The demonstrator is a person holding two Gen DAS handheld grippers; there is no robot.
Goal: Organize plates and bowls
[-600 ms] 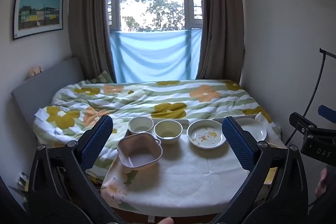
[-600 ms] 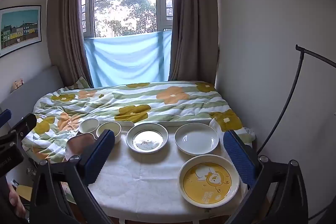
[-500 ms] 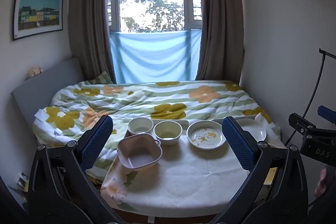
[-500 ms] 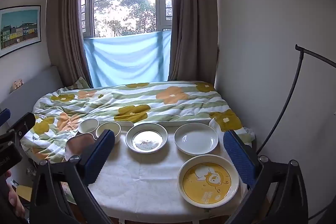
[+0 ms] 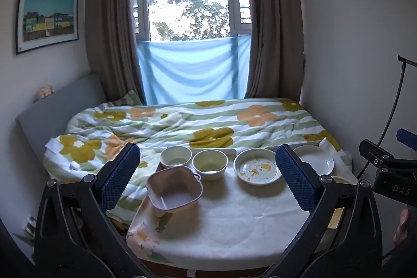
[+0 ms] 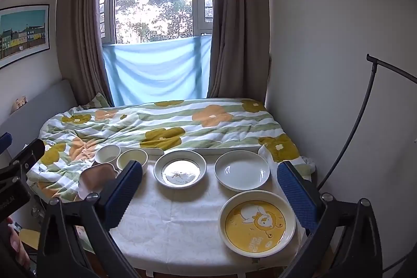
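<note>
Both sets of tongs, the left gripper [image 5: 207, 175] and right gripper [image 6: 208, 186], stood wide apart with nothing between them above the table [image 6: 177, 226]. On it sat the pink bowl [image 5: 174, 190], two small bowls behind it, and three plates [image 6: 241, 170] to its right.

left hand-held gripper [image 5: 208, 176], right hand-held gripper [image 6: 209, 193] agape (both empty), tilted down.
</note>
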